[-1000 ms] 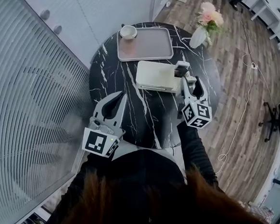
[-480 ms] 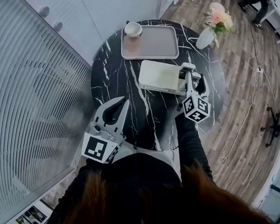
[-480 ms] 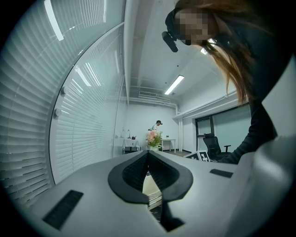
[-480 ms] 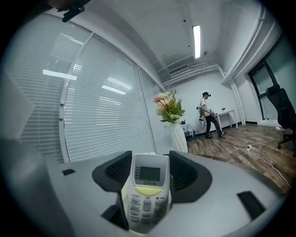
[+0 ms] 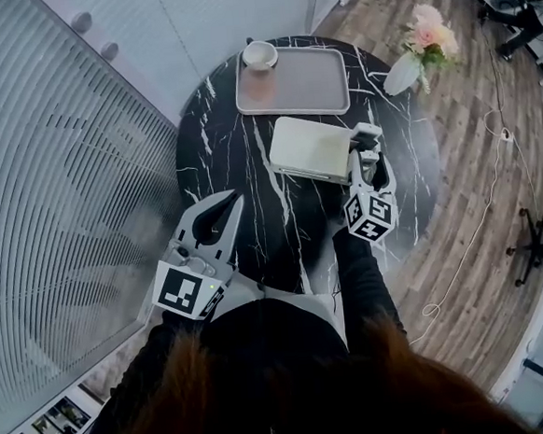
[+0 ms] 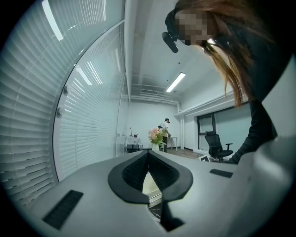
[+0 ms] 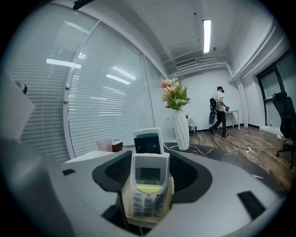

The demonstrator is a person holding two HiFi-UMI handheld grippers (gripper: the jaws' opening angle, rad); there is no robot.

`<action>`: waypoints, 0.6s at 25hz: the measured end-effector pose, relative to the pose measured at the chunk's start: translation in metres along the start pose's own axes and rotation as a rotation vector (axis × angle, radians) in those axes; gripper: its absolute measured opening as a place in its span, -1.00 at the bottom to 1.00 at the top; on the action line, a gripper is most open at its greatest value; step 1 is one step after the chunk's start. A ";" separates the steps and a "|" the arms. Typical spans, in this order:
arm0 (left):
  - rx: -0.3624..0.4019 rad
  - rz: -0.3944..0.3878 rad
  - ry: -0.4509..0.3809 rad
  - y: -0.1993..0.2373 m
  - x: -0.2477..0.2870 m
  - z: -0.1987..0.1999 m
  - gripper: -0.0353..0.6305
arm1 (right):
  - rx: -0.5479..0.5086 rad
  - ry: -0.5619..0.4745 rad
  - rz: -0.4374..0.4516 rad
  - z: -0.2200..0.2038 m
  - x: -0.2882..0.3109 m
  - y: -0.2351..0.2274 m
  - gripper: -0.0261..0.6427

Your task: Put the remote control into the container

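One container (image 5: 308, 148); one remote control (image 7: 147, 185) in right gripper (image 5: 365, 157).

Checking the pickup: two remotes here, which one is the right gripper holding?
The grey-screen remote, nearer the camera, clamped in the right gripper; the dark-faced remote stands behind it, beyond the jaws.

Nothing legible for sure: remote control (image 7: 147, 190) has a tiny brand word on the yellow band under its screen & button labels, all too small to read; left marker cube (image 5: 186, 290) & right marker cube (image 5: 370, 216) show b/w square codes only.
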State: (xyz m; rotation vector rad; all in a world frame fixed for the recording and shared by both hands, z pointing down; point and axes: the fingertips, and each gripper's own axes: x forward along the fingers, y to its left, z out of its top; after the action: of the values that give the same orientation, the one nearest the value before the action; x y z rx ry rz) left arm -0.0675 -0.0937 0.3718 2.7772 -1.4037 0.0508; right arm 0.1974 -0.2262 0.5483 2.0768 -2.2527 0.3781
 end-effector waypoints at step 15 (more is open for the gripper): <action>-0.007 -0.026 -0.023 -0.002 0.018 0.004 -0.87 | -0.073 0.002 0.060 0.023 -0.003 0.008 -0.18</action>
State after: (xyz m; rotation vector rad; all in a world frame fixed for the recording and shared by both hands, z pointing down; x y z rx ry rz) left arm -0.0551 -0.1076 0.3682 2.7985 -1.3700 0.0135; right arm 0.1931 -0.2275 0.5243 1.9771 -2.2959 0.2961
